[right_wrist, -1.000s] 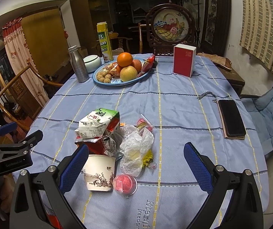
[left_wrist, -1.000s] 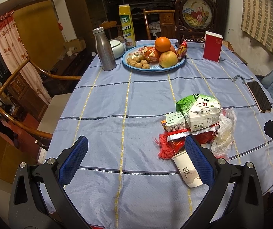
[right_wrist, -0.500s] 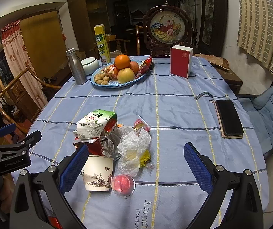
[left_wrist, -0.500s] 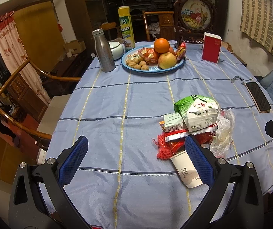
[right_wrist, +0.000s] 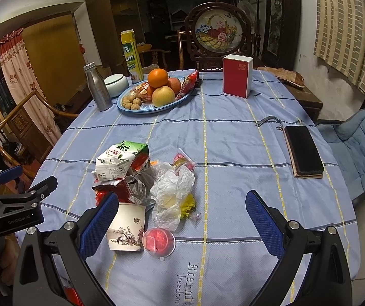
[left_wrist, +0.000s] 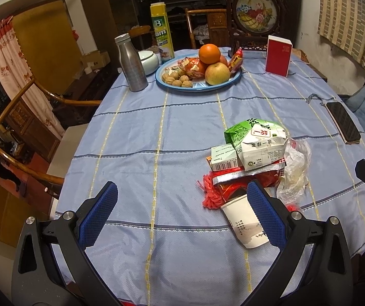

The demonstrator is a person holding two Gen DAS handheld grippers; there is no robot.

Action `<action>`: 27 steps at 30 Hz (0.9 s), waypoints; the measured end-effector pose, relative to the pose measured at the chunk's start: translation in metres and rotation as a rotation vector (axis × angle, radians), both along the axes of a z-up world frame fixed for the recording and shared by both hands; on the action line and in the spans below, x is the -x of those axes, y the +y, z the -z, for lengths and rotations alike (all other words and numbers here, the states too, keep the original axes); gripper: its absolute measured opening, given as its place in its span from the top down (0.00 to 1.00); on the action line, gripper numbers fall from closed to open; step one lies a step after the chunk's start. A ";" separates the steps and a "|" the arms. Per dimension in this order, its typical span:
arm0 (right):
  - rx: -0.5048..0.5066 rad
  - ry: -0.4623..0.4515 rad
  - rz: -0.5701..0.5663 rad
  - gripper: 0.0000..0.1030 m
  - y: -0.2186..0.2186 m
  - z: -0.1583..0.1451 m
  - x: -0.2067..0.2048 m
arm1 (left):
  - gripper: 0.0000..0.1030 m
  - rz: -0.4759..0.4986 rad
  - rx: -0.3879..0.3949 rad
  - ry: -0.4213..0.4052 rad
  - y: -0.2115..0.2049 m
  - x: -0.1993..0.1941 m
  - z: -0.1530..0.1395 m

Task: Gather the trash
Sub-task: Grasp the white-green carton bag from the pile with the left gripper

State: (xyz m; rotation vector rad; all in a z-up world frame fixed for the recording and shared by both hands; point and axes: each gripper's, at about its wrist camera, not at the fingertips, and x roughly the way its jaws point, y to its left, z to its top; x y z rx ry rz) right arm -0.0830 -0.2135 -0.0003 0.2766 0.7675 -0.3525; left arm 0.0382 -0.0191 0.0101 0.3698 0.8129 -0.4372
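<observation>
- Left gripper (left_wrist: 181, 204) hangs over the near edge of the table (left_wrist: 182, 117), its blue-padded jaws spread wide with nothing between them
- Right gripper (right_wrist: 182, 213) likewise stands wide apart and empty above the near edge
- The trash sits in a heap near the near edge: a green-and-white carton (right_wrist: 120, 162) lies on top of a red foil wrapper (right_wrist: 121, 188), with a crumpled clear plastic bag (right_wrist: 173, 191) just beside them
- A paper cup (right_wrist: 127, 229) lies on its side at the near end of the heap, a small red-filled plastic lid (right_wrist: 159, 241) touching it
- A fruit plate (right_wrist: 154, 109), metal bottle (right_wrist: 99, 90) and red box (right_wrist: 236, 76) stand toward the far edge
- A phone (right_wrist: 303, 150) lies by the right edge
</observation>
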 end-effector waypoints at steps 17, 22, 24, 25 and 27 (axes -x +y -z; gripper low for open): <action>0.030 0.003 0.033 0.05 -0.007 -0.002 0.019 | 0.06 -0.001 0.025 0.081 -0.005 -0.015 0.017; 0.053 0.011 0.076 0.05 -0.014 -0.003 0.035 | 0.06 0.017 0.085 0.190 -0.010 -0.033 0.029; 0.056 0.015 0.113 0.05 -0.020 -0.003 0.046 | 0.06 0.048 0.121 0.228 -0.021 -0.039 0.029; 0.055 0.017 0.127 0.05 -0.022 -0.003 0.050 | 0.06 0.069 0.133 0.237 -0.029 -0.041 0.028; 0.055 0.023 0.165 0.05 -0.028 -0.002 0.062 | 0.06 0.107 0.142 0.245 -0.045 -0.045 0.026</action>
